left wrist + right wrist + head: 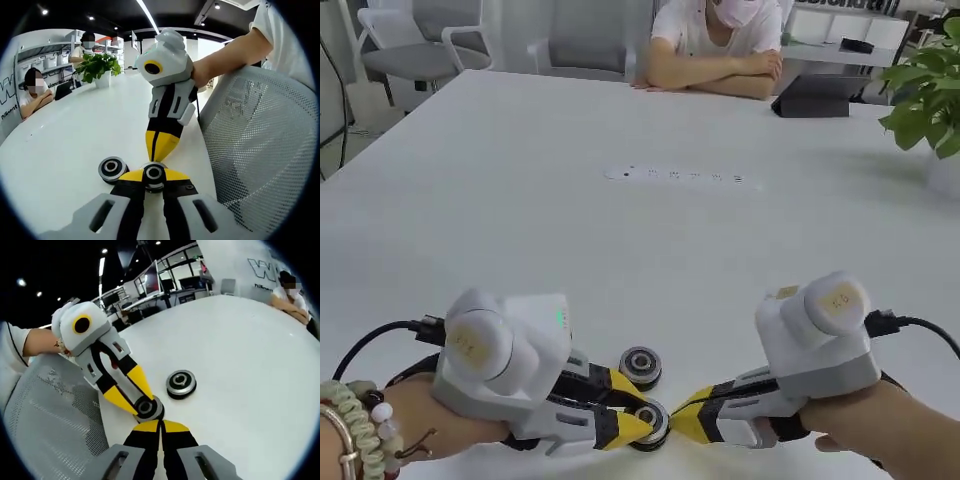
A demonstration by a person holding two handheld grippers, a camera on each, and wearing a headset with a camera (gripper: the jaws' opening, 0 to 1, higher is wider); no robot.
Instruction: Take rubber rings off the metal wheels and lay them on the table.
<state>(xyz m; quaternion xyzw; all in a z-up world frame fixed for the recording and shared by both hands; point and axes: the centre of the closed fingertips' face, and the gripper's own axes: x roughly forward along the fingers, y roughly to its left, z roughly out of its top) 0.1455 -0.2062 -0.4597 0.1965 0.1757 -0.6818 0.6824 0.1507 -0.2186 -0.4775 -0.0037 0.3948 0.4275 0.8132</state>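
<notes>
Near the table's front edge my left gripper (648, 420) is shut on a metal wheel (654, 424) with a dark rubber ring, one yellow jaw on each side of it. From the right, my right gripper (682, 412) is shut, its yellow tips meeting the wheel's rim; whether they pinch the ring I cannot tell. The left gripper view shows the held wheel (153, 172) with the right gripper (161, 155) pointing down onto it. A second wheel (640, 365) lies flat just behind, also seen from the right gripper as the second wheel (181, 382).
A person sits with folded arms at the far side of the white table (620, 250). Flush sockets (680, 177) sit mid-table, a dark device (815, 98) and a plant (928, 90) at the far right. A mesh chair back (260, 140) is close behind me.
</notes>
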